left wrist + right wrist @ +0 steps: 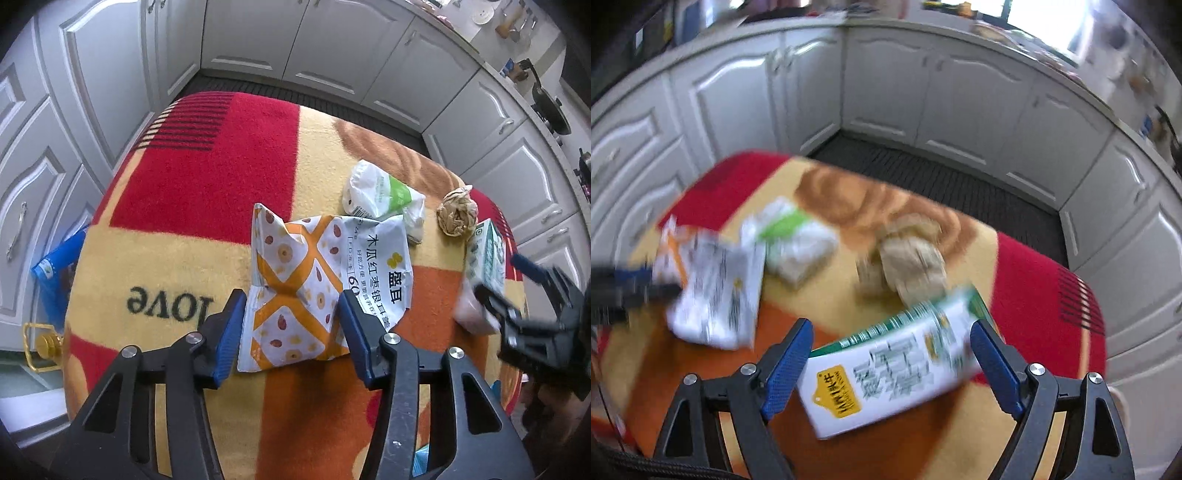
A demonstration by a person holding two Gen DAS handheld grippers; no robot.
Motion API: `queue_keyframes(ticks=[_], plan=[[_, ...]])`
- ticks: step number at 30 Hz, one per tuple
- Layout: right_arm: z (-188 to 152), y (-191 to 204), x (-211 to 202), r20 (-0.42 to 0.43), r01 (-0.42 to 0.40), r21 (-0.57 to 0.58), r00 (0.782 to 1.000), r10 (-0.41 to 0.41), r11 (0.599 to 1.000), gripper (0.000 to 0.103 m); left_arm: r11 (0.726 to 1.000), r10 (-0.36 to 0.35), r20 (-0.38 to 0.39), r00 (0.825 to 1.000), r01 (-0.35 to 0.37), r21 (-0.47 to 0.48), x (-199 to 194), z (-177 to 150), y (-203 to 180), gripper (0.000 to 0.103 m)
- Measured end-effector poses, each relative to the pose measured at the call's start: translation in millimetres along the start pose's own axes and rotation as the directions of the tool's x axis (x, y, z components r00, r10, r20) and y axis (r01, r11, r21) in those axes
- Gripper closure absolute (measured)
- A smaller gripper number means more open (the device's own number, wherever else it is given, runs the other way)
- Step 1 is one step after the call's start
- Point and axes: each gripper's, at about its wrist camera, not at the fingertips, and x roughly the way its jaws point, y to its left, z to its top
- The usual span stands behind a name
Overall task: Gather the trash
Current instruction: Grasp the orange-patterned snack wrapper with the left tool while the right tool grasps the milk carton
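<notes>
Four pieces of trash lie on the worktop point(177, 236), which is covered by a red, yellow and orange cloth with the word "love" on it. Nearest the left claw point(290, 325) is a crumpled snack bag point(317, 273) with an orange and white pattern and printed text; its near end sits between the claw's two blue pads, which stand spread on either side, and whether they touch the bag cannot be told. Just beyond the bag, touching its far edge, is a white and green wrapper point(380, 195), and to the right of that, a little apart, a ball of brown paper point(456, 214). At the right edge of the worktop lies a green and white carton point(897, 365), on its side; the right claw point(890, 365) is spread wide around it, pads on either side, the picture too blurred to show contact. White cupboard doors point(332, 48) run around the far side, with a dark mat point(945, 177) on the floor before them, and a blue packet point(59, 273) lies off the worktop's left edge.
</notes>
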Motion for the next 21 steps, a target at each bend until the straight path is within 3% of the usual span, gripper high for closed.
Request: queue_keyframes(ticks=[4,8,11,13,15,16,19,21], plan=[[-34.4,-31.2,-7.7,-0.062,0.059,-0.033,0.996,-0.061,0.998,0.018,1.0,-0.013,-0.006,1.0,0.013,-0.015,5.4,-0.1,1.7,0.046],[-56.9,-69.1,-27.8,-0.009,-0.003,0.106,1.0,0.004,0.994,0.018,0.998,-0.037,0.005,0.999,0.037,-0.049,11.9,0.9,3.0,0.036],[-63.1,-89.2,-36.1,0.066,-0.068,0.23,0.996,0.054,0.971,0.014,1.0,-0.006,0.024,1.0,0.006,-0.021,12.7,-0.6,-3.9,0.036],[-59.9,-90.8,-30.6,0.071,-0.113,0.256,0.993,0.097,0.96,0.014,1.0,0.01,0.031,0.999,-0.01,0.001,12.7,-3.1,-8.2,0.04],[-51.0,-84.9,-20.6,0.073,-0.171,0.251,0.985,0.157,0.953,0.014,0.999,0.028,0.042,0.999,-0.029,0.03,10.4,-7.8,-12.1,0.056],[-46.1,-80.9,-13.2,0.069,-0.189,0.241,0.982,0.178,0.952,0.014,0.999,0.019,0.042,0.999,-0.021,0.033,9.4,-9.0,-12.3,0.058],[-37.5,-66.2,10.8,0.015,-0.162,0.216,0.987,0.162,0.963,0.014,0.999,-0.03,0.024,0.999,0.029,0.019,3.1,-14.4,-8.3,0.067],[-37.7,-62.3,25.8,-0.008,-0.192,0.236,0.98,0.2,0.952,0.041,0.998,-0.064,0.009,0.998,0.064,0.013,-3.4,-20.7,-5.2,0.07]])
